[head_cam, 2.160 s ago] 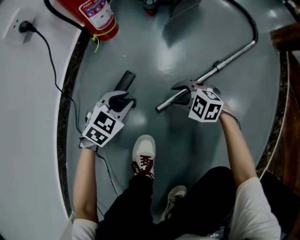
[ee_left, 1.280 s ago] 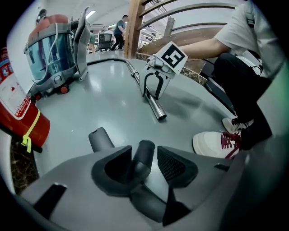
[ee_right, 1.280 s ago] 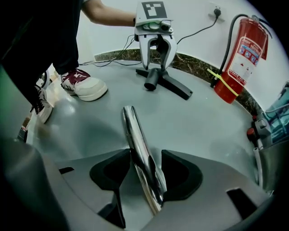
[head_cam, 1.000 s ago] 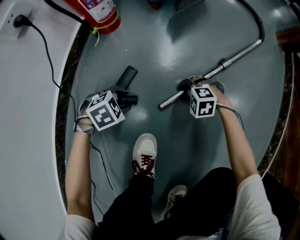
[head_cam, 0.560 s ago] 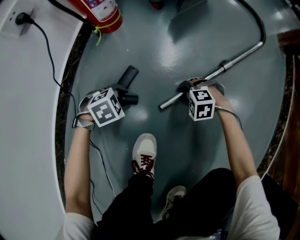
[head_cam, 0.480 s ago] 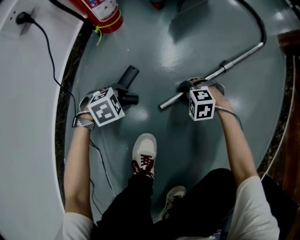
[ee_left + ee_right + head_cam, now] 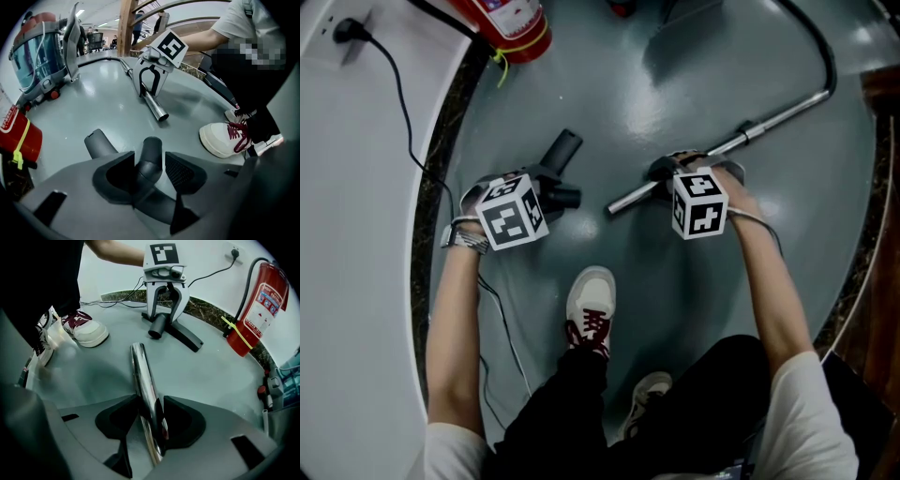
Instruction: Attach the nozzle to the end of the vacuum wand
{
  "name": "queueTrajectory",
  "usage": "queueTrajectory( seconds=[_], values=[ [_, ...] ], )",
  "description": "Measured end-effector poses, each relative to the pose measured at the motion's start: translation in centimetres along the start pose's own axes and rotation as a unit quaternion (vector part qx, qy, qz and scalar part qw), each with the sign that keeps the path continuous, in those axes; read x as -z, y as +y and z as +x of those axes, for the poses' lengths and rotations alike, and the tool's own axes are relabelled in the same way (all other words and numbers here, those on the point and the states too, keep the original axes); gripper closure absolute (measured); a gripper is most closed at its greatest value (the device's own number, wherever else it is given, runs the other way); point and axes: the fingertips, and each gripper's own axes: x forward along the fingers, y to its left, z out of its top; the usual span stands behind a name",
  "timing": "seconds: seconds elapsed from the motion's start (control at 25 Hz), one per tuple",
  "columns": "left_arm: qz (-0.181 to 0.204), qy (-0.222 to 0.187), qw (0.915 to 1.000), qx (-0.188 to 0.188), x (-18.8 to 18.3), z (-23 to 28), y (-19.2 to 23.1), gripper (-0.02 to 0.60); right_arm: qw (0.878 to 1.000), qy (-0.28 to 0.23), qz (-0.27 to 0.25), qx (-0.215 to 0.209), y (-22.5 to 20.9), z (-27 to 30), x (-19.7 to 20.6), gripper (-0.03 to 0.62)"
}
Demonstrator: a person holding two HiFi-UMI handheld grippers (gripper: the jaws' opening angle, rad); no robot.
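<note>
Seen from above, a person stands on a glossy grey floor (image 7: 675,281) with a gripper in each hand.

The left gripper (image 7: 150,161) has its matt grey jaws closed wide on the nozzle (image 7: 151,146). The nozzle is a dull black plastic piece shaped like a bent tube. Its round neck stands between the cross-hatched black pads (image 7: 180,171), which press on both sides of it. A second arm with a squared-off end lies on the floor, out to the left of those jaws.

The right gripper (image 7: 150,404) is closing its jaws on the wand (image 7: 140,369), a straight, mirror-bright metal tube, and the jaw faces lie against both sides of it. The wand's open end points out ahead of the jaws towards the nozzle, and the two are apart. Behind these jaws the wand runs back to a black hose (image 7: 820,56).

Each gripper carries a white cube (image 7: 511,223) printed with black square patterns and no letters.

A white shoe (image 7: 591,300) with dark red laces stands on the floor near both pairs of jaws. Beyond the nozzle stands a red fire extinguisher (image 7: 260,305) with a yellow strap, and the print on its label is too small to read. Well beyond the left jaws sits a vacuum canister (image 7: 35,56) of clear blue plastic with a red top.
</note>
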Motion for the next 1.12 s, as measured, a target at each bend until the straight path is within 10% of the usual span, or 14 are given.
queueTrajectory(
  seconds=[0.8,1.12],
  values=[
    [0.071,0.02,0.9971,-0.018,0.6,1.7,0.3,0.362,0.999,-0.023,-0.003,0.047,-2.4,-2.5,-1.7,0.41],
    [-0.028,-0.073,0.9964,-0.034,-1.4,0.0,0.9,0.376,0.997,-0.035,-0.002,0.071,-3.7,-3.5,-2.4,0.411]
  ],
)
